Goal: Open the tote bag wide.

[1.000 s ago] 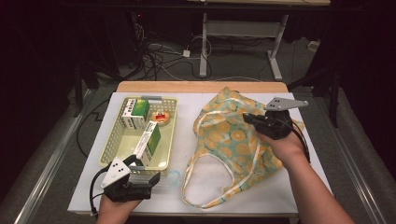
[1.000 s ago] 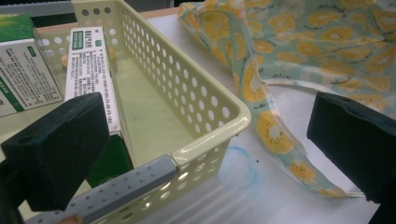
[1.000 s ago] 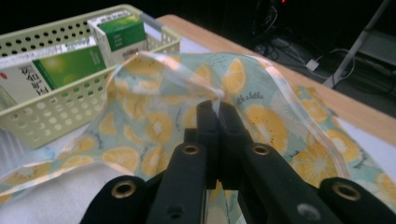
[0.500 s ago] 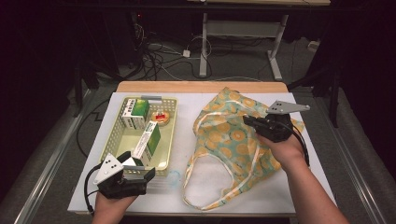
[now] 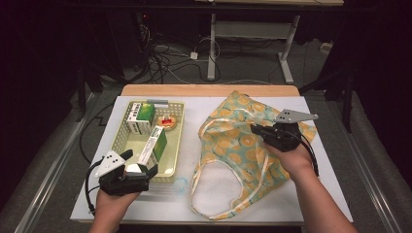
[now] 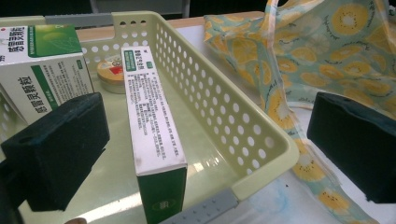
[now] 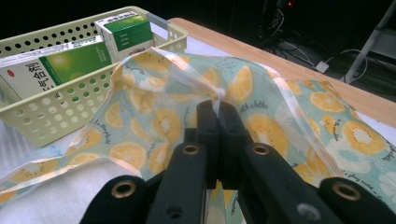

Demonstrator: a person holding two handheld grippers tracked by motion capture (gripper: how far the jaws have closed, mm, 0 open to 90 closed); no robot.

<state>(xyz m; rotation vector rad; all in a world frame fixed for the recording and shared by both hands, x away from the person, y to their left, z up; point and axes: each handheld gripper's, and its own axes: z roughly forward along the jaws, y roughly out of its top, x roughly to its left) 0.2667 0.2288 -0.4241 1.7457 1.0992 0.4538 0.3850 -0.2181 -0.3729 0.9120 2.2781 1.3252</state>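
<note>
Meanwhile, the left claw (image 5: 145,171) has slid a little to the left along the near edge of the bench (image 5: 291,204) since a second ago, and now sits at the near end of the pale yellow basket (image 5: 127,127), its jaws standing wide apart with nothing between them. The right claw (image 5: 256,130) has kept its place over the bag, jaws pressed together on the translucent edge strip of the lemon-print bag (image 5: 233,145); in the right gripper view the strip (image 7: 217,100) rises pinched between the two black tips. The bag lies flat on the bench under and around that claw, its handle loop (image 5: 218,213) trailing towards the person.

Just ahead of the left claw, in the left gripper view, a long narrow box (image 6: 149,126) stands on its edge inside the basket, white on top with small Chinese print too fine to read, green on its end. Farther on to the left stands a white-and-green medicine box (image 6: 44,65) bearing large Chinese characters, and beyond the long box lies a small round tin (image 6: 111,72) with a red and white label. The bag's printed cloth lies just right of the basket wall, and the right gripper view shows a small script line on the cloth, too blurred to make out.
</note>
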